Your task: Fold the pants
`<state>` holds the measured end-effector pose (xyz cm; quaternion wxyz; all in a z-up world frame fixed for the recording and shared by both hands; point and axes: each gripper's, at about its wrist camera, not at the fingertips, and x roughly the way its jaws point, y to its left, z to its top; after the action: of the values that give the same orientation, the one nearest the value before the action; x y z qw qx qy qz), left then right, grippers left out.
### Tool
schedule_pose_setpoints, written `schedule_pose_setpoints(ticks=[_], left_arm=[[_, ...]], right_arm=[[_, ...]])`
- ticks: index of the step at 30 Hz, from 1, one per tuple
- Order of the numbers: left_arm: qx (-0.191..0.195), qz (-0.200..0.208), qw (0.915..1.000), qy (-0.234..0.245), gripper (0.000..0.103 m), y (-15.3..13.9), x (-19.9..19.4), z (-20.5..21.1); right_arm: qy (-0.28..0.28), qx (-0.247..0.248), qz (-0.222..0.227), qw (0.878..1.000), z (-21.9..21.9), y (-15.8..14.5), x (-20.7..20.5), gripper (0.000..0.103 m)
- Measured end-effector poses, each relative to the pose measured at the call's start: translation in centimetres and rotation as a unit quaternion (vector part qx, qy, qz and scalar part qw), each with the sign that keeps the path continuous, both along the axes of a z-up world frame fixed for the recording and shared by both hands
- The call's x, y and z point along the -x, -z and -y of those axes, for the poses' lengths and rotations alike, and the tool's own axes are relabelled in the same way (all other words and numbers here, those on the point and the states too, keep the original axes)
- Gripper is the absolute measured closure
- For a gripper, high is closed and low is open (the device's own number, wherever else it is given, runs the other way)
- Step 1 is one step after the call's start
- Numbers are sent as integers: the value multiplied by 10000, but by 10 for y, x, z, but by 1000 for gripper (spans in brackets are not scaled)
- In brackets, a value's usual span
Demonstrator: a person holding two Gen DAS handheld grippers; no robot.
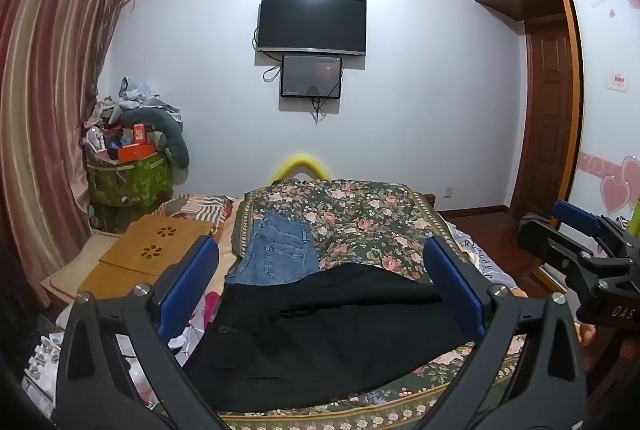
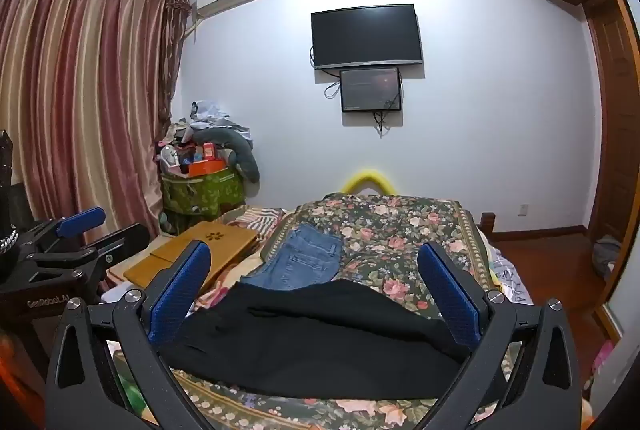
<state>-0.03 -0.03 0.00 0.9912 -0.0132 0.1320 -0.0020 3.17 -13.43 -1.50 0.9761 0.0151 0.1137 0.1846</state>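
Note:
Black pants (image 1: 320, 334) lie spread across the near end of the bed on a floral blanket (image 1: 360, 222); they also show in the right wrist view (image 2: 312, 342). Folded blue jeans (image 1: 280, 254) lie just beyond them, also in the right wrist view (image 2: 304, 262). My left gripper (image 1: 320, 270) is open and empty, held above the black pants. My right gripper (image 2: 316, 270) is open and empty, also above the pants; it shows at the right edge of the left wrist view (image 1: 580, 242). The left gripper shows at the left of the right wrist view (image 2: 84, 230).
A wooden lap tray (image 1: 152, 250) lies on the bed's left side. A green bin piled with clutter (image 1: 128, 174) stands in the corner by the curtain (image 1: 44, 110). A TV (image 1: 312, 24) hangs on the far wall. A wardrobe (image 1: 560, 102) stands to the right.

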Motion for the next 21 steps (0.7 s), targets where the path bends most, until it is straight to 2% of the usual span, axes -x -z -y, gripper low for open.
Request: schedule_pose_setpoints(ticks=[10, 21], left_arm=[[21, 99, 9999, -50, 0, 4, 2, 4], [110, 14, 9999, -15, 0, 7, -1, 3]], right_arm=[[-7, 1, -8, 10000, 2, 3, -1, 0], [-5, 43, 6, 10000, 7, 5, -3, 0]])
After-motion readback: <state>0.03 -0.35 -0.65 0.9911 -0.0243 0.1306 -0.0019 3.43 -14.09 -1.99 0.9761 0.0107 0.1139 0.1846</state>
